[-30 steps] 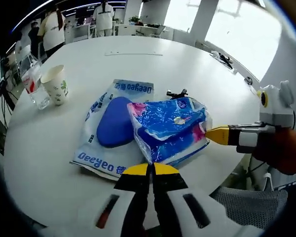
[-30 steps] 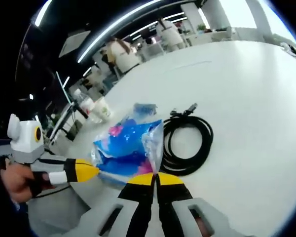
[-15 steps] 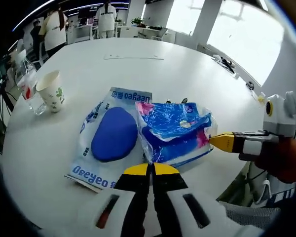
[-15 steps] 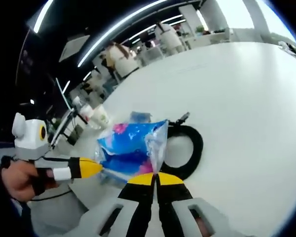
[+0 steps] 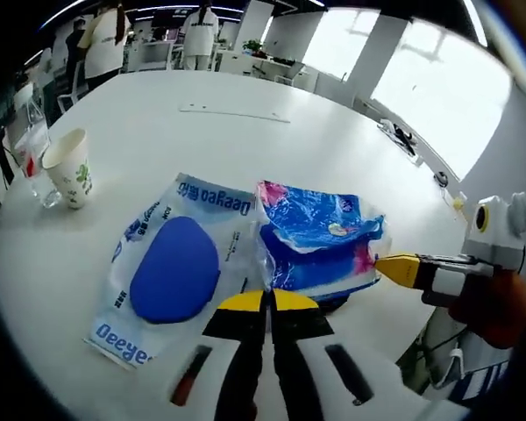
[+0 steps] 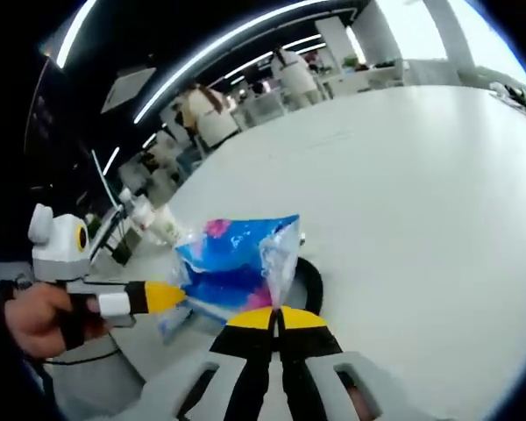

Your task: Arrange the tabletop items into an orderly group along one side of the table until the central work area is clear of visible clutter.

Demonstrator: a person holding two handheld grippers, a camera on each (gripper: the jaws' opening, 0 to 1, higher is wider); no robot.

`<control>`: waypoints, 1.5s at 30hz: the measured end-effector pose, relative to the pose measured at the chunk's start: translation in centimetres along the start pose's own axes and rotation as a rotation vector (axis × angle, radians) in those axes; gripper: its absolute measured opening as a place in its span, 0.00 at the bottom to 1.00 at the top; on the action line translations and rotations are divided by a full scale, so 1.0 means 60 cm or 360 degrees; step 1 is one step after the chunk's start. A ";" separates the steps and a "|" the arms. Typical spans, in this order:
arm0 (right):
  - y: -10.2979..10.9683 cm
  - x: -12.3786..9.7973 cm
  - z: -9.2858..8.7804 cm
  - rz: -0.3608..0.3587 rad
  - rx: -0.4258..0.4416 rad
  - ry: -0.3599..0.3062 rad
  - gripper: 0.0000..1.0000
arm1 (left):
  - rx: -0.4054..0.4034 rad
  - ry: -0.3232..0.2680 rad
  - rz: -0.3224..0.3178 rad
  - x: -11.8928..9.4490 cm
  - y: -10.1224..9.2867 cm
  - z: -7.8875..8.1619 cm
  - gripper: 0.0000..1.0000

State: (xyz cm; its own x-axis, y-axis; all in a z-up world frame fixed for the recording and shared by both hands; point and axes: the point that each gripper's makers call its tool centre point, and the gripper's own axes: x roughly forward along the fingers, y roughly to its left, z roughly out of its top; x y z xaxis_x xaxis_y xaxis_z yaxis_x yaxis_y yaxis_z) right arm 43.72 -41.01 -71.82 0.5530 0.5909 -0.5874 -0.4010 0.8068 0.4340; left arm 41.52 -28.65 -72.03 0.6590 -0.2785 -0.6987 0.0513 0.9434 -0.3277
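Observation:
A blue tissue pack [image 5: 320, 239] in clear wrap is stretched between both grippers. My left gripper [image 5: 267, 300] is shut on its near edge. My right gripper [image 5: 386, 265] comes in from the right and pinches the pack's right corner. In the right gripper view, the right gripper [image 6: 276, 314] is shut on the wrap of the tissue pack [image 6: 232, 261], and the left gripper [image 6: 177, 296] holds its far end. A white and blue wipes pack [image 5: 171, 272] lies flat to the left of it. A black cable coil [image 6: 309, 282] peeks out behind the pack.
A paper cup [image 5: 68, 167] and a clear cup [image 5: 31, 147] stand at the table's left edge. Several people [image 5: 114, 39] stand beyond the round white table [image 5: 245, 96], whose far half is bare. The table's edge runs close under the grippers.
The tissue pack, held by both grippers, has come off the wipes pack toward the right. It now covers more of the cable coil. Both grippers stayed shut.

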 end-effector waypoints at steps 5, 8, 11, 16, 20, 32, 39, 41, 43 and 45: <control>-0.016 0.013 0.022 -0.0026 0.0034 -0.0021 0.00 | -0.0113 -0.0038 -0.0024 0.017 -0.005 0.024 0.00; -0.028 0.021 0.033 -0.0038 0.0037 -0.0021 0.00 | -0.0141 -0.0037 -0.0043 0.035 -0.007 0.034 0.00; -0.041 0.030 0.043 -0.0045 0.0054 -0.0018 0.00 | -0.0201 -0.0050 -0.0061 0.048 -0.007 0.047 0.00; -0.057 0.048 0.065 -0.0060 0.0047 -0.0001 0.00 | -0.0213 -0.0062 -0.0085 0.070 -0.008 0.069 0.00; -0.063 0.068 0.085 -0.0050 0.0042 0.0012 0.00 | -0.0229 -0.0075 -0.0096 0.081 -0.003 0.086 0.00; -0.088 0.120 0.128 -0.0030 0.0128 0.0041 0.00 | -0.0318 -0.0078 -0.0104 0.127 0.014 0.125 0.00; -0.111 0.137 0.127 -0.0066 0.0150 0.0075 0.00 | -0.0313 -0.0046 -0.0086 0.156 0.013 0.130 0.00; -0.119 0.141 0.127 -0.0073 0.0155 0.0084 0.00 | -0.0316 -0.0037 -0.0086 0.162 0.012 0.131 0.00; -0.125 0.144 0.126 -0.0074 0.0165 0.0091 0.00 | -0.0312 -0.0027 -0.0080 0.168 0.010 0.131 0.00; -0.129 0.147 0.125 -0.0077 0.0172 0.0098 0.00 | -0.0314 -0.0021 -0.0078 0.172 0.009 0.132 0.00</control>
State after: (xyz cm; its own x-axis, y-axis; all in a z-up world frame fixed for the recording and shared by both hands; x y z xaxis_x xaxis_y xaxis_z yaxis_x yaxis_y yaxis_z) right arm 57.19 -42.09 -75.23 0.5225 0.5533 -0.6487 -0.2923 0.8310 0.4733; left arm 54.30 -29.62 -74.41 0.6689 -0.3198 -0.6710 -0.0638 0.8747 -0.4804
